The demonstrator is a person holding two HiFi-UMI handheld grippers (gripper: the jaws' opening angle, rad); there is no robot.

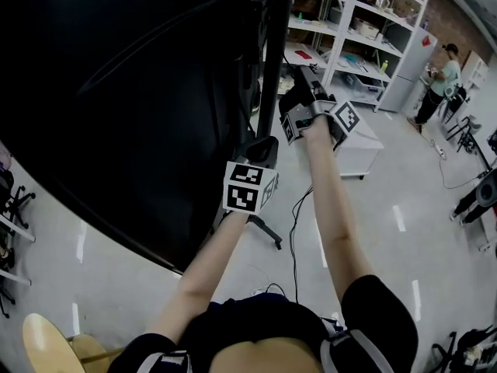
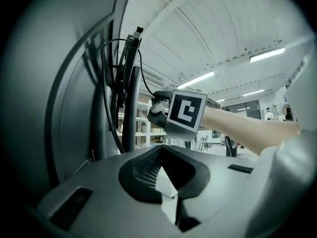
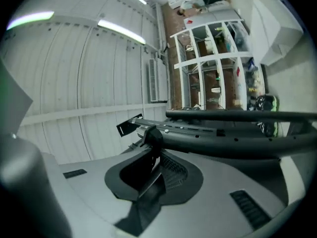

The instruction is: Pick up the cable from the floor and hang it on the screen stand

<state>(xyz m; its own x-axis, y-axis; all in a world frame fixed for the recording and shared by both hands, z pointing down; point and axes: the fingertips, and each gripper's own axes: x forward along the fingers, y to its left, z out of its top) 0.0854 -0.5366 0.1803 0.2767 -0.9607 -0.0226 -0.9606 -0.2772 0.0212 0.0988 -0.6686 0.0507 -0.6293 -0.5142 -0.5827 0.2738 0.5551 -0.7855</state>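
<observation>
The big black screen [image 1: 116, 92] fills the left of the head view, on a black stand pole [image 1: 273, 61]. In the left gripper view a black cable [image 2: 105, 98] is draped over the top of the stand [image 2: 130, 98]. One strand hangs down behind the screen and the other curves to my right gripper [image 2: 154, 105]. My right gripper [image 1: 299, 74] is raised beside the pole, its jaws [image 3: 151, 145] shut on the thin cable. Lower down by the screen's edge, my left gripper [image 1: 268, 142] is shut with nothing in it [image 2: 161, 155]. More cable [image 1: 292, 235] trails across the floor.
The stand's base leg [image 1: 264, 228] reaches out over the floor below my arms. A low white cabinet [image 1: 361, 142] stands to the right, with white shelving [image 1: 349, 22] behind it. A person [image 1: 435, 84] stands far right. A wooden stool [image 1: 46, 340] is at bottom left.
</observation>
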